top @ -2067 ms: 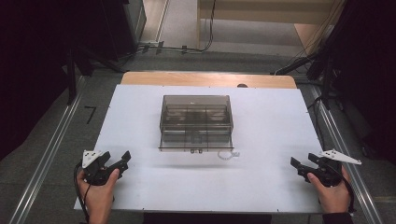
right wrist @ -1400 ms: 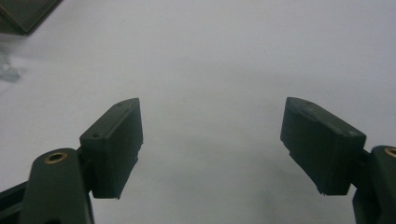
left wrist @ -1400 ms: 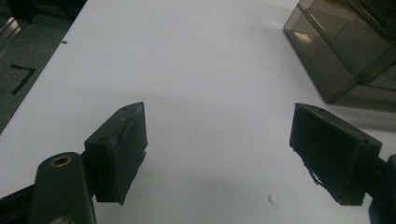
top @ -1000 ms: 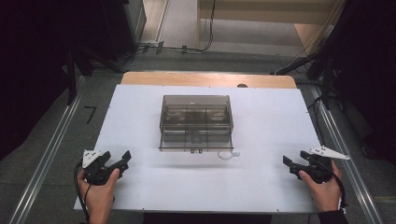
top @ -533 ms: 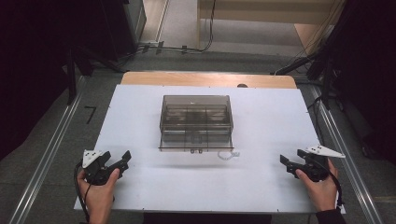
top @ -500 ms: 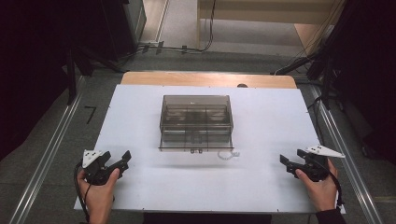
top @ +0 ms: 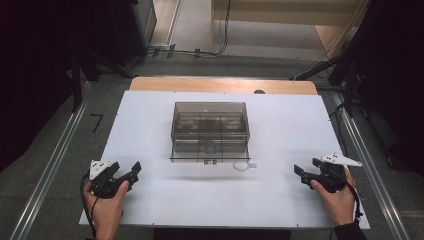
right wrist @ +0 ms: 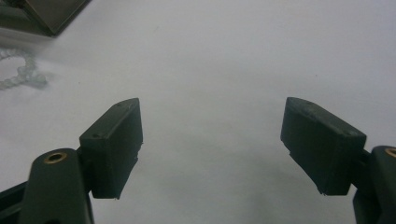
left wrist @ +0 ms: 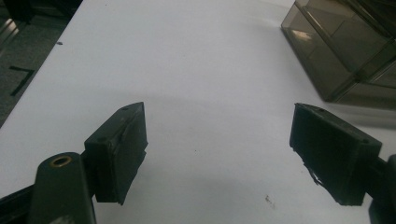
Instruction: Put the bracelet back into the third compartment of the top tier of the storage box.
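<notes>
High cam overhead, faces fwd/down; gripper cams low, close to table (top: 280,130); all share smoked box (top: 210,131) corner.

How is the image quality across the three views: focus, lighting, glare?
High view: evenly lit white table, dark surroundings, smoky box sharp, soft shadow in front of it. Left gripper view: open left gripper fairly sharp, box corner slightly soft. Right gripper view: right gripper open, soft; bead bracelet blurred; no strong glare.

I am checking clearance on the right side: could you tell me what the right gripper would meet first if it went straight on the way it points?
Probably the bead bracelet; the right gripper, fingers open, points left across bare table.
</notes>
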A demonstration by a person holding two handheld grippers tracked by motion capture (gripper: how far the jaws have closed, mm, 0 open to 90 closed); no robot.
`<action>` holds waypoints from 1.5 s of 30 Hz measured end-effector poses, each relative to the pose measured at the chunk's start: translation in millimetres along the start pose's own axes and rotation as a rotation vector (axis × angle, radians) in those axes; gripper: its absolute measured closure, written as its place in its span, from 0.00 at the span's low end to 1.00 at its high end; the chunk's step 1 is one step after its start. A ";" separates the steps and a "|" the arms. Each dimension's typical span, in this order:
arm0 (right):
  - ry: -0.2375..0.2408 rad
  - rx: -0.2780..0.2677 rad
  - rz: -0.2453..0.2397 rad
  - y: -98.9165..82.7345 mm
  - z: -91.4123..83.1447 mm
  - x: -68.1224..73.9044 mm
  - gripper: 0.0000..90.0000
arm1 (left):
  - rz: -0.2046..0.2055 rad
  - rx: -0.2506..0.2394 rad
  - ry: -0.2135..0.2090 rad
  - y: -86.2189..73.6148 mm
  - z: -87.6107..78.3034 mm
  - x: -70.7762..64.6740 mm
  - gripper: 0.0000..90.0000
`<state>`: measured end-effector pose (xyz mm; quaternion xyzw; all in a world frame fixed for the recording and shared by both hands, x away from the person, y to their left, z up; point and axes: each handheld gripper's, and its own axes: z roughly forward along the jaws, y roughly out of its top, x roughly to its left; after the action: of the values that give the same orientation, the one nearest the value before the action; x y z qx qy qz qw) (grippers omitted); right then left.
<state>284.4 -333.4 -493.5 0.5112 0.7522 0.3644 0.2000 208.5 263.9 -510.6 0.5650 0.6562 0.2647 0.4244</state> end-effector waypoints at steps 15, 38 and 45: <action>0.014 0.006 -0.019 3.9 5.5 8.7 0.21 | 0.000 0.000 -0.001 0.0 -0.1 0.1 0.22; 0.041 0.010 -0.049 10.8 14.8 23.9 0.21 | -0.001 0.001 -0.003 -0.1 0.5 0.3 0.22; 0.056 0.013 -0.060 12.8 17.8 31.2 0.21 | -0.003 -0.001 -0.003 0.0 -0.1 0.3 0.22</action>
<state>291.9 -296.0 -493.2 0.4795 0.7748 0.3673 0.1865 208.4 264.2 -510.7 0.5642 0.6562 0.2636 0.4261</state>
